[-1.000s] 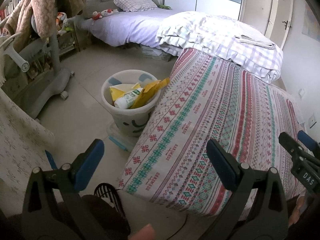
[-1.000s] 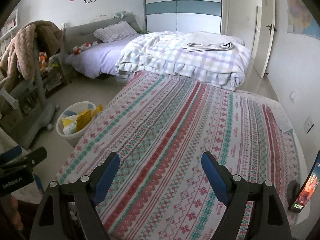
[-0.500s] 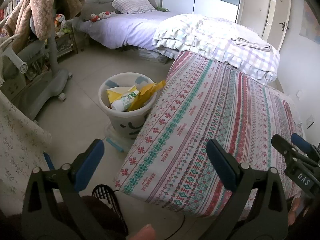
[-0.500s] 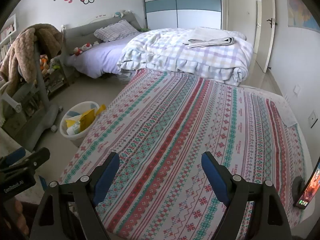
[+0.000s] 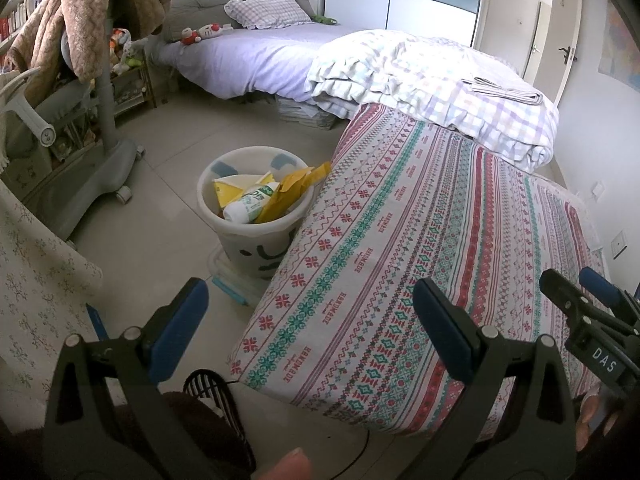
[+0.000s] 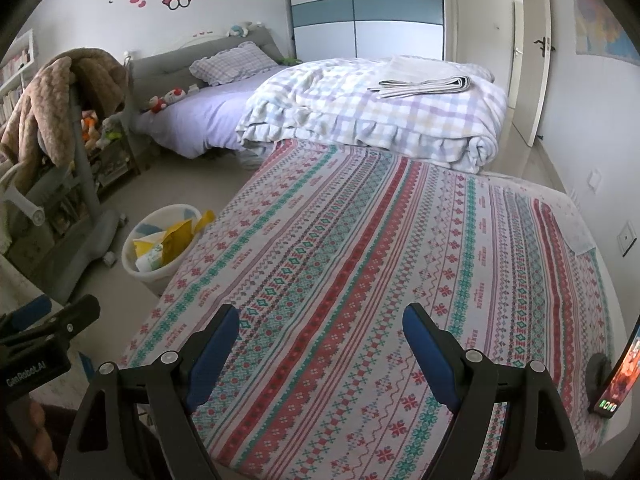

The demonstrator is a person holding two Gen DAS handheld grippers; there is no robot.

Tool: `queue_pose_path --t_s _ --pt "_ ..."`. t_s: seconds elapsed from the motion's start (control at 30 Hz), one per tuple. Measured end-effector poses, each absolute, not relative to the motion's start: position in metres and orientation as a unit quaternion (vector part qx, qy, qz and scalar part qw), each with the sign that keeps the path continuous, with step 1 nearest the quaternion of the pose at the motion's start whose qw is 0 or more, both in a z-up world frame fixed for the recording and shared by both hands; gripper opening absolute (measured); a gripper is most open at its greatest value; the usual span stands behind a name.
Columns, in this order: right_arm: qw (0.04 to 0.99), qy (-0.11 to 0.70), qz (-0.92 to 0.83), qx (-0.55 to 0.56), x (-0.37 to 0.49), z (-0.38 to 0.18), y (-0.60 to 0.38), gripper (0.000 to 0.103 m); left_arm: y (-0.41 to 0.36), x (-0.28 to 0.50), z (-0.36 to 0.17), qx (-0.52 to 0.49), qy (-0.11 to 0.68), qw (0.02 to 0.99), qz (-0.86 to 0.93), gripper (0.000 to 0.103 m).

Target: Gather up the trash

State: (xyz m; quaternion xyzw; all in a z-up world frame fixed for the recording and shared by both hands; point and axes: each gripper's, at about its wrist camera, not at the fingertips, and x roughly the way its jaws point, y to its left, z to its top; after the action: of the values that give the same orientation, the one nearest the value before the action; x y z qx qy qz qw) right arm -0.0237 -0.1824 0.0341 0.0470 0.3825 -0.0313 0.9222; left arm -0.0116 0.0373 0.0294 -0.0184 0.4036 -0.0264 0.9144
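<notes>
Trash-filled bucket [image 5: 256, 236] beside patterned bed [image 5: 420, 248]

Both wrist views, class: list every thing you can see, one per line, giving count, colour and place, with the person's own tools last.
Bin: one, white, on the floor beside the patterned bed.
Wrappers: several, yellow, in the bin.
Bottle: one, white and green, lying in the bin.
Patterned bed: one, red, green and white, in front of both claws.
Checked quilt: one, pastel, folded at the far end of that bed.
Folded cloth: one, pale striped, on the quilt.
Purple bed: one, lilac, far left.
Phone: one, screen lit, right edge.
Left claw: one, black and blue, open.
Right claw: one, black and blue, open.
</notes>
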Motion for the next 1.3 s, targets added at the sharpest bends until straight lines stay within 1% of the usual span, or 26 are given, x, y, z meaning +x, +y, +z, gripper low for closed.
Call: queue_pose_path --t_s 1.3 --pt "0.925 0.375 -0.036 0.05 -0.0281 0.036 -0.1779 0.085 0.0364 -0.0111 0.0301 -0.016 0.404 0.914 -0.024 0.101"
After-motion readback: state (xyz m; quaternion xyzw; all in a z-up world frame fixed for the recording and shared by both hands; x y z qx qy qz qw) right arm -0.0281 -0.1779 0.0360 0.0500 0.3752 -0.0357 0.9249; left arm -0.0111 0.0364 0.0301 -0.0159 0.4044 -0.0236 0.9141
